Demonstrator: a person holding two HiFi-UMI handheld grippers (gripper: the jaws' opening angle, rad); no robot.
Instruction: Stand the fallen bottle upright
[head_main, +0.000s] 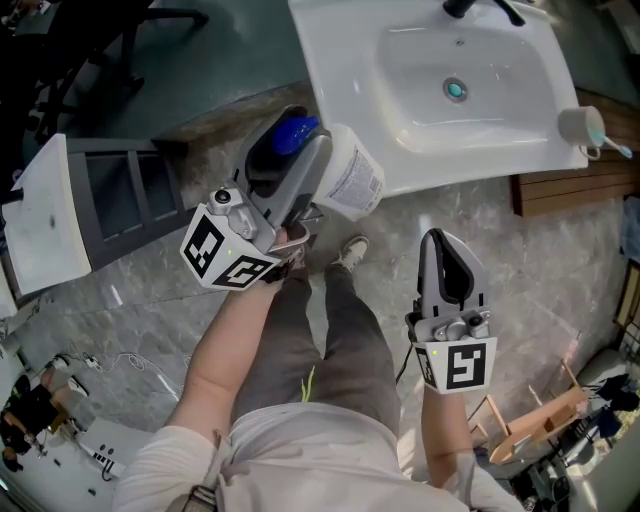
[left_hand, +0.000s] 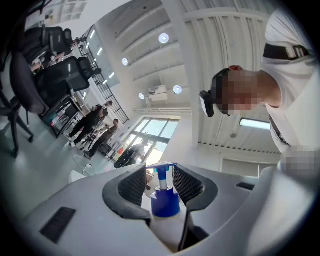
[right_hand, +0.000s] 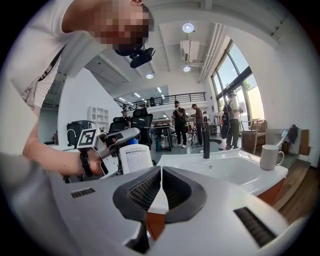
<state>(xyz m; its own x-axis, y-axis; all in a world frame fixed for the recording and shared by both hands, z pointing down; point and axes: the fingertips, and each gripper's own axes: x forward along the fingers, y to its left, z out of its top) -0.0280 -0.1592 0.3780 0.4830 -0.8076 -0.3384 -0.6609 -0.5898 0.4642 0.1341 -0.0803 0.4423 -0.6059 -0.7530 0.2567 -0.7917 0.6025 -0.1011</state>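
Pump bottle (head_main: 352, 180) pinched in left gripper (left_hand: 161, 176), just off washbasin (head_main: 520, 130) corner; right gripper (right_hand: 161, 174) jaws pressed together, empty.

White sink (head_main: 345, 90), marble floor (head_main: 480, 225), tall windows (right_hand: 235, 75)

I find the lighting bright and even: round ceiling lamps (left_hand: 163, 38) overhead, daylight through tall windows (right_hand: 239, 75). The sink (head_main: 450, 162) glares white. Both my gripper views bend strongly and darken at the corners. Head view sharp; shadows soft.
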